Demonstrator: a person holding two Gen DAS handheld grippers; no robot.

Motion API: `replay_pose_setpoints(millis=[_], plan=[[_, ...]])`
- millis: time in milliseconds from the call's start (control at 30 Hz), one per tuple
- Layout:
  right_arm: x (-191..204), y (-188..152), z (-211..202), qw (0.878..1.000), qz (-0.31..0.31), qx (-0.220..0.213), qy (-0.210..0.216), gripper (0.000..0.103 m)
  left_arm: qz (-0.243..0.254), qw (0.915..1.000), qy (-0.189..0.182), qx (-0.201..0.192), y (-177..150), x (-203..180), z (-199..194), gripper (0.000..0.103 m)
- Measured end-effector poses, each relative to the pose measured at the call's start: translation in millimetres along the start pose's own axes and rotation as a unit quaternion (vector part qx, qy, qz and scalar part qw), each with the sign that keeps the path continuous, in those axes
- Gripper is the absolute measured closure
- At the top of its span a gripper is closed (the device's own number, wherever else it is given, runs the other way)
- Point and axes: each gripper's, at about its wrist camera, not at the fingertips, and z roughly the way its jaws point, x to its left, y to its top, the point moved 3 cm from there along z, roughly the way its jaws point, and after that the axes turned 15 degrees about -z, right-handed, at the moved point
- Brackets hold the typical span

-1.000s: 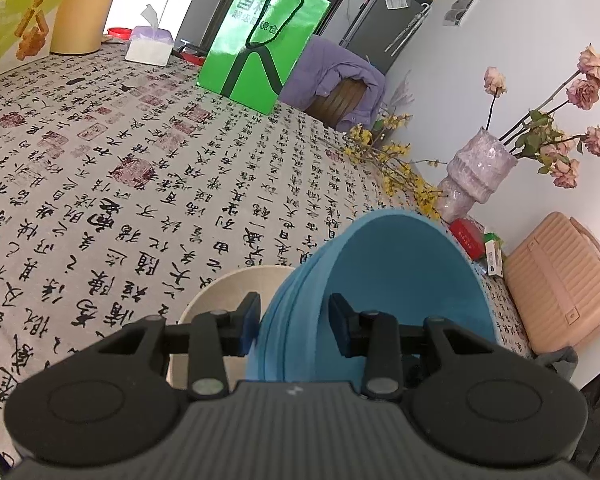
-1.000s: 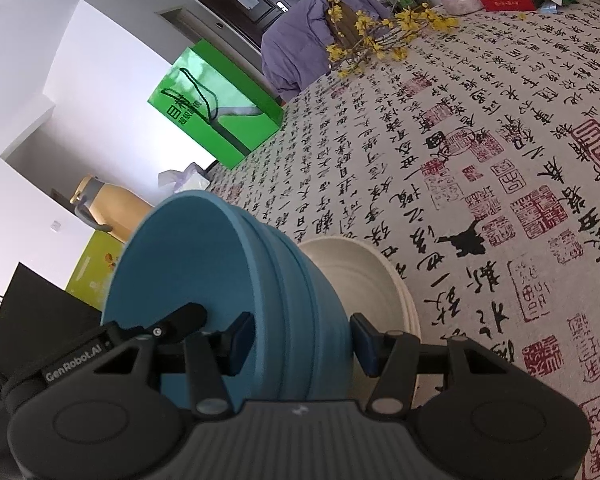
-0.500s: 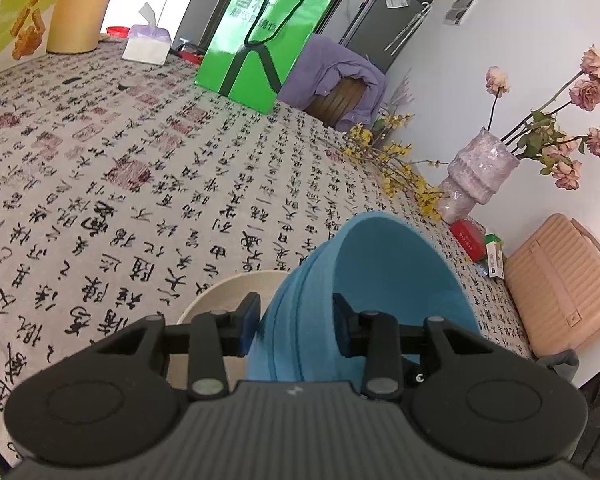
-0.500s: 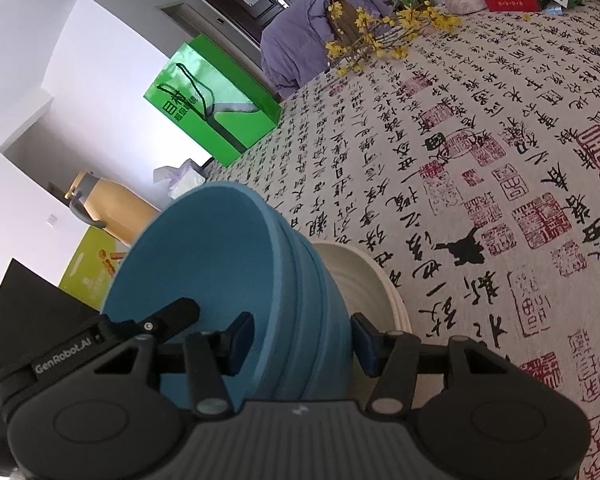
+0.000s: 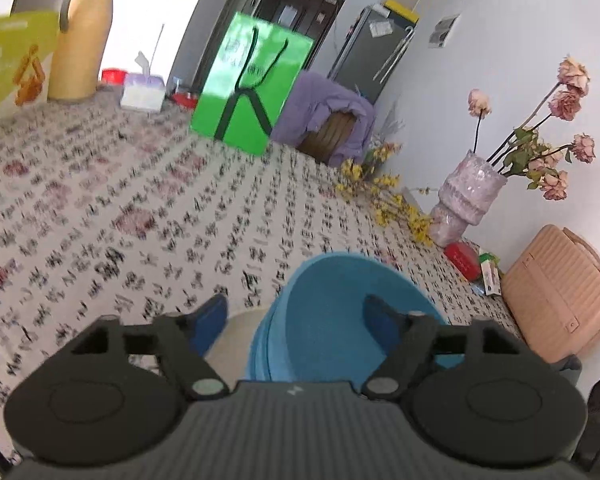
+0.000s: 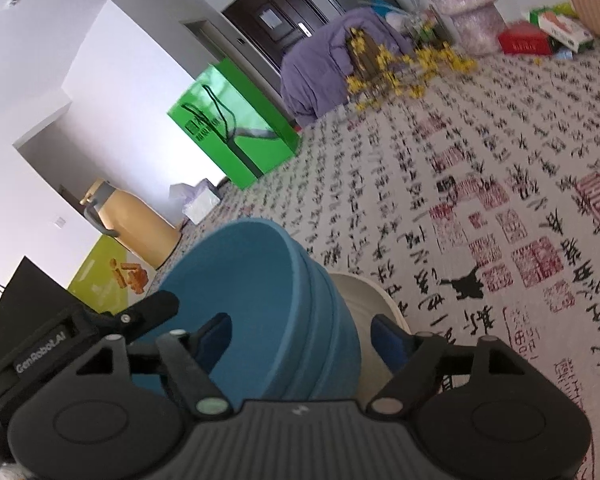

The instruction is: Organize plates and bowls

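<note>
Jaws, left: the left gripper (image 5: 296,314) stands wide, having just been opening; the rim of the blue bowls (image 5: 340,316) sits between the jaws, neither pad pressing on it.
Jaws, right: the right gripper (image 6: 300,334) is wide too, just opened; the wall of the same blue bowls (image 6: 284,304) passes between its jaws, with clear gaps either side.
Blue bowls: several nested together, tilted, one side of the rim between each pair of jaws. They lean into the cream bowl.
Cream bowl: the cream bowl (image 6: 370,320) lies under and just beyond the right gripper's outer jaw; from the left gripper (image 5: 236,340) it shows below the jaws, beside the blue stack.
Table: the table (image 5: 148,216), under its cloth printed with characters, carries both.
Why so: two grips on opposite rims would steady a wide stack; both letting go together suggests, to my eye, the stack is set down in its place.
Left to do: whether the blue bowls sit level inside the cream one I cannot tell.
</note>
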Motion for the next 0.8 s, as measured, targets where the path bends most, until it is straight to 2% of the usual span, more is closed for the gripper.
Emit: replay_pose_setpoints(millis=[200,267,367,667,800], plan=[[8.5,1.4,-20.7,0.999,-0.034,-0.036,-0.012,0.013,0.009,0.9992,-0.017,-0.036,1.5,0.5,-22.0,0.0],[11.1,1.5,-27.2,0.998,-0.045,-0.043,-0.018,0.011,0.019,0.998,-0.02,-0.056,0.6,-0.2,-32.0,0.0],[15.5,1.5,-37.4,0.996,-0.059,-0.057,-0.028,0.0,0.036,0.9959,-0.027,-0.078,-1.4,-2.1,-46.3,0.0],[40.2,-6.5,-73.8,0.985,-0.118,-0.11,-0.067,0.0,0.053,0.9899,-0.044,-0.124,-7.7,0.4,-85.7,0.0],[51.4,-17.3,-91.6,0.974,-0.151,-0.136,-0.096,0.0,0.07,0.986,-0.046,-0.144,-16.0,6.0,-106.3,0.0]])
